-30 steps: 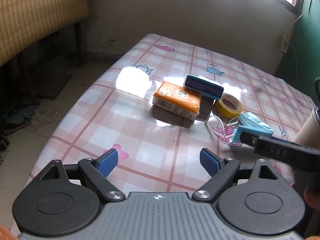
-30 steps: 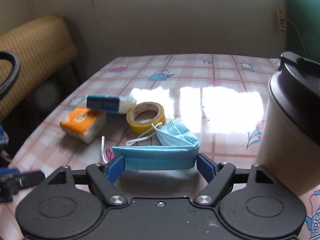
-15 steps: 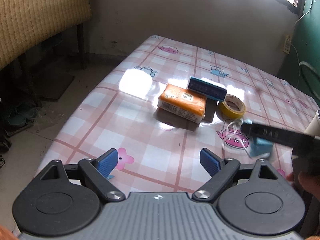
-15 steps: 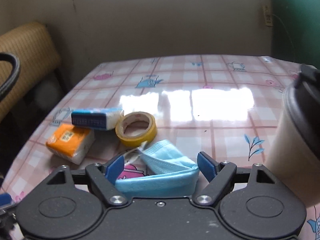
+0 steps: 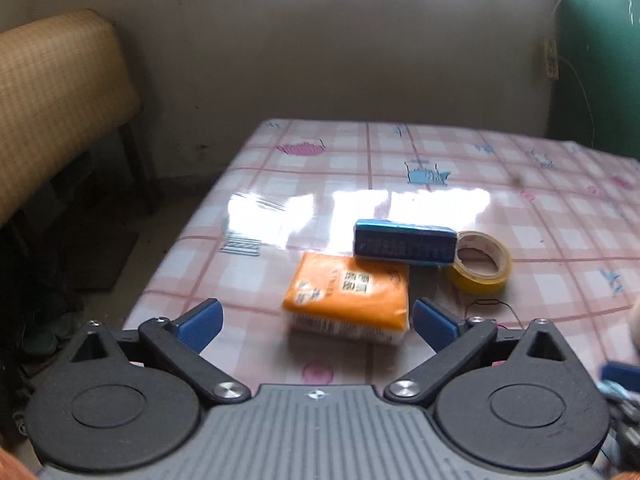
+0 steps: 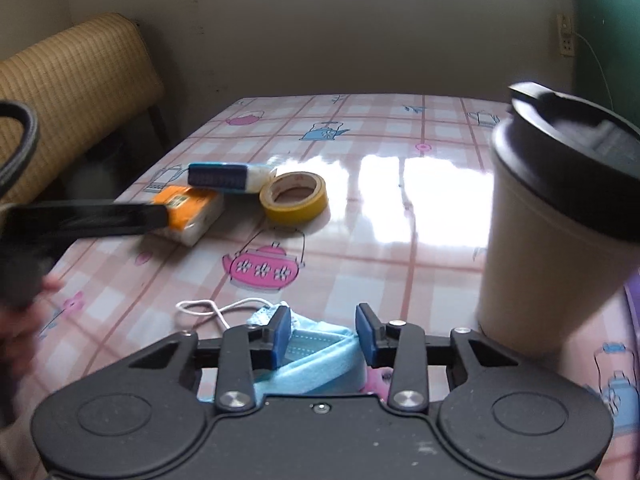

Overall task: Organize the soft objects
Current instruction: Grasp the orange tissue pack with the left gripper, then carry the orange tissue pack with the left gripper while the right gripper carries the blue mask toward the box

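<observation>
An orange tissue pack point(image 5: 350, 298) lies on the pink checked table point(image 5: 400, 168), right ahead of my open left gripper point(image 5: 316, 320), between its blue pads. A blue and white tissue pack point(image 5: 404, 242) leans on its far edge. My right gripper point(image 6: 322, 334) is narrowed around a crumpled blue face mask point(image 6: 316, 364) at the table's near edge; its white ear loop point(image 6: 216, 308) trails to the left. The orange pack point(image 6: 188, 216) and blue pack point(image 6: 224, 176) also show in the right wrist view, partly behind the left gripper's finger point(image 6: 88, 220).
A yellow tape roll point(image 5: 478, 262) lies right of the packs, also in the right wrist view point(image 6: 294, 196). A tall beige cup with a black lid point(image 6: 556, 220) stands close on the right. A woven chair back point(image 5: 56, 108) stands left of the table.
The right gripper has drawn the mask back toward the near edge and narrowed on it. The left gripper has moved forward and lower, up to the orange tissue pack.
</observation>
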Available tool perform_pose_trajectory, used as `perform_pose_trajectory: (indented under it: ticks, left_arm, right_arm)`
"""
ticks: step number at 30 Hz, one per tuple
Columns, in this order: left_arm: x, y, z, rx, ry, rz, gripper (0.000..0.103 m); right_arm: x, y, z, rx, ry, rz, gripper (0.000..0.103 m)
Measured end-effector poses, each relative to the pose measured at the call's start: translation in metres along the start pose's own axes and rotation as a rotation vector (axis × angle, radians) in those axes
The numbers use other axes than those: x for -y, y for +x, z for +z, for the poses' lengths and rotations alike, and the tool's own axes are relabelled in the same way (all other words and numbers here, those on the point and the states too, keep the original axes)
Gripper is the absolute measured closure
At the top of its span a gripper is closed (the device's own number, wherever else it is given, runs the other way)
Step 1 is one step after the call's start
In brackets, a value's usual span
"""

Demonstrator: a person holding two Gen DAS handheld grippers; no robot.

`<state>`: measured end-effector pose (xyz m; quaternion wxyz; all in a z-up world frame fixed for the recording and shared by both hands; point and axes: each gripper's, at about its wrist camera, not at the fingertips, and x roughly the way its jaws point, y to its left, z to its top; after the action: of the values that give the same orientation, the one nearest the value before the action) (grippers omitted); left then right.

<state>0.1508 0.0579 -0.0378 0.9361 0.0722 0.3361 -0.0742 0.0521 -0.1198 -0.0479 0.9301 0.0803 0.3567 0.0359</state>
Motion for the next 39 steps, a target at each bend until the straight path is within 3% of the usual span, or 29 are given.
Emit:
perform_pose_trajectory:
  ticks: [6, 8, 10, 14, 25, 39]
  left_arm:
    - [0.02, 0.034, 0.003, -0.047, 0.072, 0.005, 0.003]
    - [0.017, 0.036, 0.004, -0.044, 0.034, -0.014, 0.023]
    - [0.015, 0.032, 0.006, -0.062, 0.002, -0.01, 0.026]
    - [0.017, 0.003, 0.0, -0.048, 0.02, 0.017, 0.027]
    - [0.015, -0.1, -0.01, -0.04, -0.095, 0.035, 0.027]
    - [0.045, -0.149, -0.003, -0.022, -0.127, 0.0, 0.026]
  right_arm:
    - [0.0, -0.014, 0.001, 0.02, -0.035, -0.007, 0.059]
    - [-0.002, -0.018, 0.002, 0.031, -0.053, -0.006, 0.059]
    - [-0.003, -0.023, 0.004, 0.041, -0.059, -0.004, 0.059]
    - [-0.004, -0.033, 0.008, 0.071, -0.068, -0.008, 0.059]
    - [-0.015, -0.076, 0.025, 0.12, -0.085, 0.02, 0.059]
    - [-0.01, -0.125, 0.045, 0.144, -0.104, 0.019, 0.059]
